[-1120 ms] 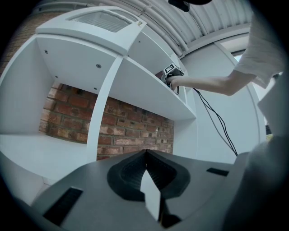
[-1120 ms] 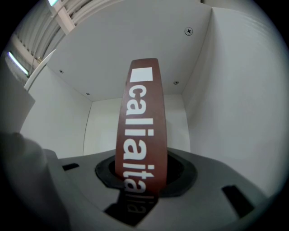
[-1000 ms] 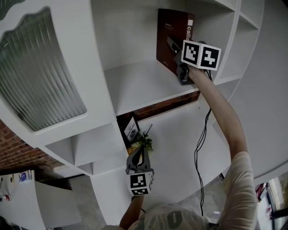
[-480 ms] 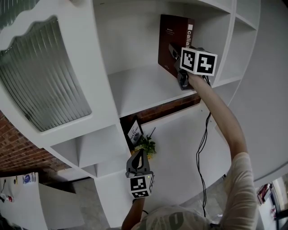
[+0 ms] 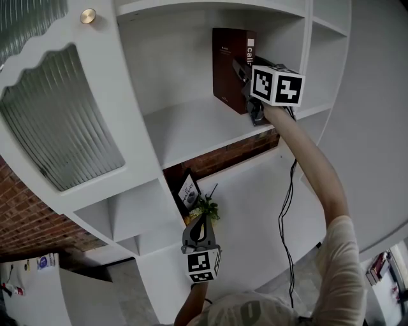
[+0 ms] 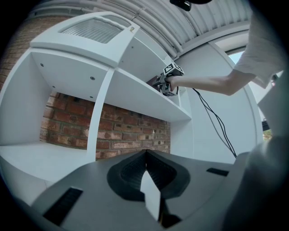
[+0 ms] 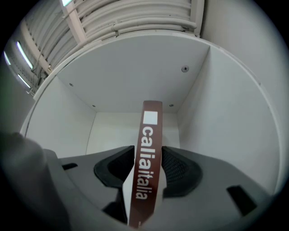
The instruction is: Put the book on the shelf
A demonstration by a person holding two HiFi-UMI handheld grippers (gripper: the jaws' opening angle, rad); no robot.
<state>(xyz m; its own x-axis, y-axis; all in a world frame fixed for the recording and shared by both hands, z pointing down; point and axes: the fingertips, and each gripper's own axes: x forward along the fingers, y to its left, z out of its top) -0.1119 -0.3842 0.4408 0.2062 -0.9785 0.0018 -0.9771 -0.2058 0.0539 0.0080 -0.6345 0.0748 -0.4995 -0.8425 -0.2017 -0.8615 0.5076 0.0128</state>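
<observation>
A dark brown book [image 5: 228, 63] with white spine lettering stands upright on the white shelf [image 5: 191, 127], near the compartment's right wall. My right gripper [image 5: 242, 75] reaches in at its spine. In the right gripper view the spine [image 7: 146, 158] rises between the two pads; the jaws have just been opening and stand slightly off it, so the gripper is open. My left gripper [image 5: 199, 221] hangs low by the lower shelves, shut with nothing in it [image 6: 145, 155]. In the left gripper view the right gripper [image 6: 159, 83] shows far up at the upper shelf.
A cabinet door with ribbed glass [image 5: 57, 108] and a brass knob [image 5: 88, 16] is at the left. A small plant [image 5: 205, 207] and a framed card [image 5: 187, 189] sit in a brick-backed niche below. A black cable [image 5: 287, 204] hangs from the right arm.
The book has gone from leaning to standing upright. The right gripper has shifted a little up and left in the view with it, and its jaws have widened.
</observation>
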